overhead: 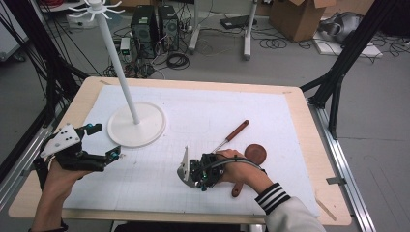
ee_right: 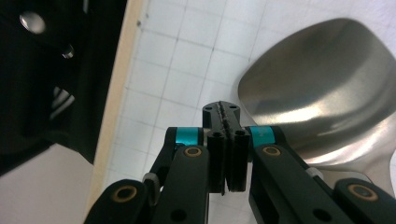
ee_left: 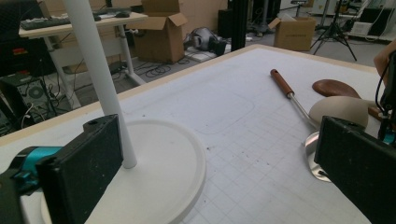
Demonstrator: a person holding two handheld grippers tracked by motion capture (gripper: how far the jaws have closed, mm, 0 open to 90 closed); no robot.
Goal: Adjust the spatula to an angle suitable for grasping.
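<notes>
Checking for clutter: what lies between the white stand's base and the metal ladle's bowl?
Only bare gridded mat lies between the stand base and the ladle, seen in the left gripper view.

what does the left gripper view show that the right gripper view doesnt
Left gripper view: the white stand with its pole, a wooden-handled ladle lying on the mat, a brown wooden spoon beyond it, and the left gripper with its jaws wide apart and nothing between them.

Right gripper view: the right gripper with its jaws pressed together on nothing, close above the ladle's shiny metal bowl, and the table's wooden edge.

Both: the gridded white mat and the ladle.
</notes>
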